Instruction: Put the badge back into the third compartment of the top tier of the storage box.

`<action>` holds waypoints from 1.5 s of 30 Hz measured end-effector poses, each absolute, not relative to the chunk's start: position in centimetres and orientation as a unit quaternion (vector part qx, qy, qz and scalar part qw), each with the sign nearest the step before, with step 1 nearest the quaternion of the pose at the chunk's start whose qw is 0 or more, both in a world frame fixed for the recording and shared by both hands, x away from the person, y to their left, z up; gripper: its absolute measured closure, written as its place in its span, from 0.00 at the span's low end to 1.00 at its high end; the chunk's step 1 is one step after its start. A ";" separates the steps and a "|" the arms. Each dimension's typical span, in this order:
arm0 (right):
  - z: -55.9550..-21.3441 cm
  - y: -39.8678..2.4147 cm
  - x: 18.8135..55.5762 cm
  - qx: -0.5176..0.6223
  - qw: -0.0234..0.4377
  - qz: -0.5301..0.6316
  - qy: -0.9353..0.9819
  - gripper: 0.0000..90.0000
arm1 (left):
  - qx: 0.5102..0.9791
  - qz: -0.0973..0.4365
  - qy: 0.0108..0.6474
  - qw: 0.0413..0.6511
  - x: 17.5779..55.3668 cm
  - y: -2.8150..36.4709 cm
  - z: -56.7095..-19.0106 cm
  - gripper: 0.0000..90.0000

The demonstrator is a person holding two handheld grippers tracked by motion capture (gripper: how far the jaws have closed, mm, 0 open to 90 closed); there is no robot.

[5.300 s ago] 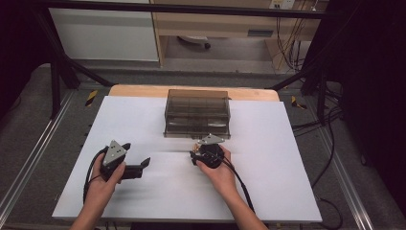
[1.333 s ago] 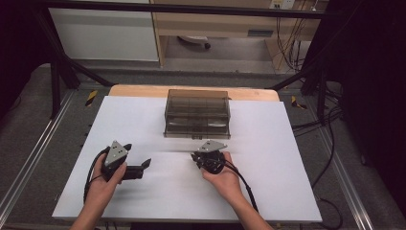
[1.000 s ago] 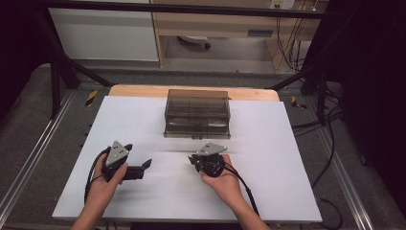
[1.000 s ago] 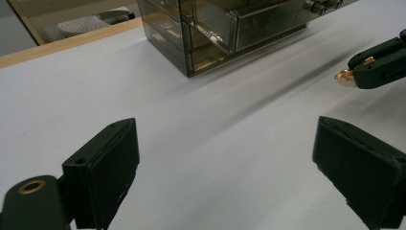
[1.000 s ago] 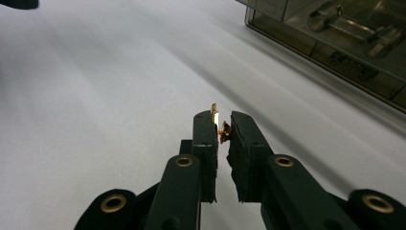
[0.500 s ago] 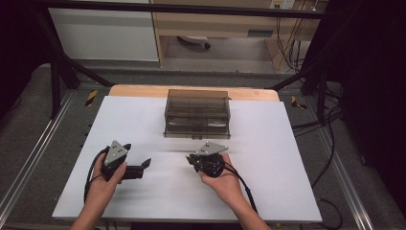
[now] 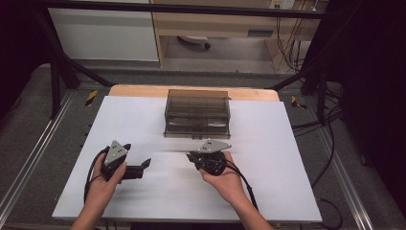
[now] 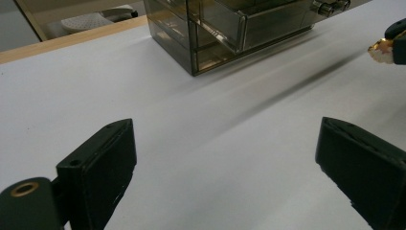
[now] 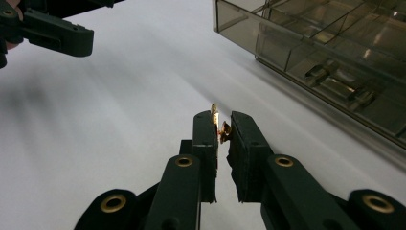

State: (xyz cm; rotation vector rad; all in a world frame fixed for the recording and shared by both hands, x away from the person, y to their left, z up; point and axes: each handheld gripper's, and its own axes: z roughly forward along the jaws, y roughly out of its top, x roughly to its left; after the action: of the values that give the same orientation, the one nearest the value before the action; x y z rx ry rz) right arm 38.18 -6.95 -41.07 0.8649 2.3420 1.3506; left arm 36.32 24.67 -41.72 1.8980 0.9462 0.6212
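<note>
A small gold-coloured piece (image 9: 214, 111) is pinched between the tips of my right gripper (image 9: 221, 128), which is shut on it and hovers just above the white table (image 7: 268, 158). In the high view the right gripper (image 7: 194, 157) points left, in front of a smoky clear drawer box (image 7: 197, 108). A drawer (image 9: 335, 72) of that box stands pulled out, showing its compartments. My left gripper (image 8: 225, 163) rests low over the table at the left with its jaws wide apart and nothing between them. In the high view the left gripper (image 7: 143, 165) faces the right one. The gold piece (image 8: 380, 51) glints at the right edge of the left gripper view.
The drawer box stands at the back middle of the table, near a wooden edge (image 7: 139, 90). Metal frame bars (image 7: 57, 62) and cables (image 7: 316, 115) run around the table. Bare white surface lies between the two grippers and to both sides.
Since the earliest frame my right gripper has drawn back a little from the front of the drawer box toward the person. Over the last second it has barely shifted. The left gripper has stayed put.
</note>
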 end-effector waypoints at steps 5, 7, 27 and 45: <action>-40.5 -7.1 38.1 0.301 0.153 0.477 0.811 0.90 | 0.768 0.251 0.382 0.449 36.3 24.6 -41.7 0.08; -40.4 -7.2 38.1 0.301 0.154 0.480 0.810 0.90 | 0.768 0.251 0.382 0.449 36.3 24.6 -41.7 0.08; -38.8 -7.9 38.0 0.303 0.159 0.501 0.795 0.90 | 0.767 0.252 0.383 0.449 36.3 24.7 -41.7 0.08; -36.3 -10.1 38.6 0.317 0.177 0.527 0.768 0.90 | 0.767 0.252 0.384 0.448 36.4 24.6 -41.8 0.08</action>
State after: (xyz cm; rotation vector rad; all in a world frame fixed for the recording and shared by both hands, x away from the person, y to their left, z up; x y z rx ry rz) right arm 38.61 -10.11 -36.31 0.8957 2.1740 1.4926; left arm 36.36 24.59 -41.80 1.8986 0.9499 0.6238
